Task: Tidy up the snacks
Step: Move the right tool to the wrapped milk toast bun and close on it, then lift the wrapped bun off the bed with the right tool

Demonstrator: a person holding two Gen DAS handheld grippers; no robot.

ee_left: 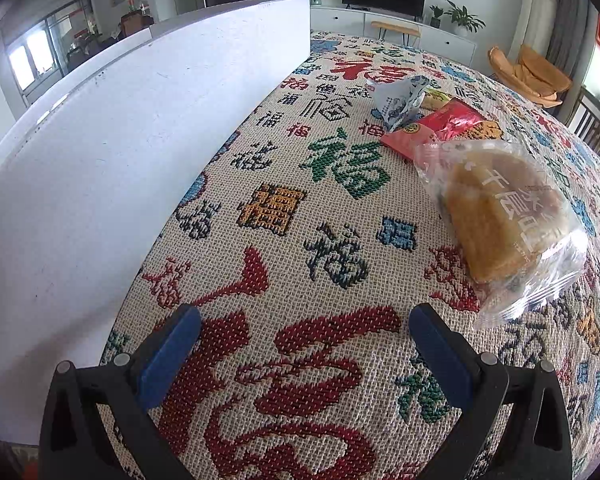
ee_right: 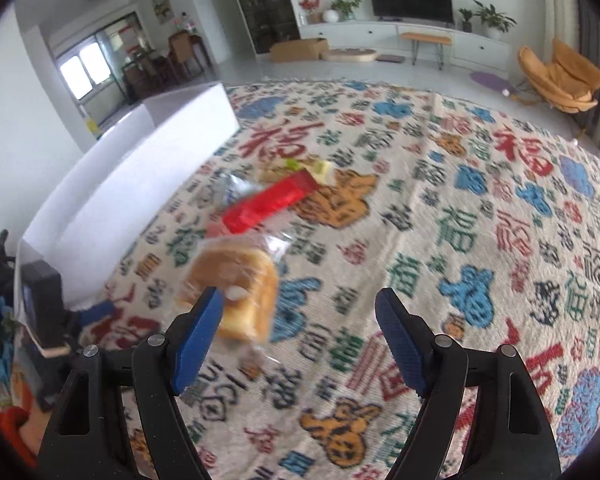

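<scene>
A golden pastry in a clear wrapper (ee_left: 500, 216) lies on the patterned cloth, ahead and to the right of my left gripper (ee_left: 300, 330), which is open and empty low over the cloth. Behind it lie a red packet (ee_left: 440, 128), a blue-white packet (ee_left: 400, 100) and a yellow-green packet (ee_left: 436, 98). In the right wrist view the pastry (ee_right: 236, 284) sits just ahead of the left finger of my right gripper (ee_right: 300, 312), which is open and empty. The red packet (ee_right: 268, 204) lies beyond it.
A long white box (ee_left: 120, 128) stands along the left side of the cloth; it also shows in the right wrist view (ee_right: 140, 168). The left gripper's body (ee_right: 40, 304) shows at the left edge. The patterned cloth (ee_right: 460, 220) stretches wide to the right.
</scene>
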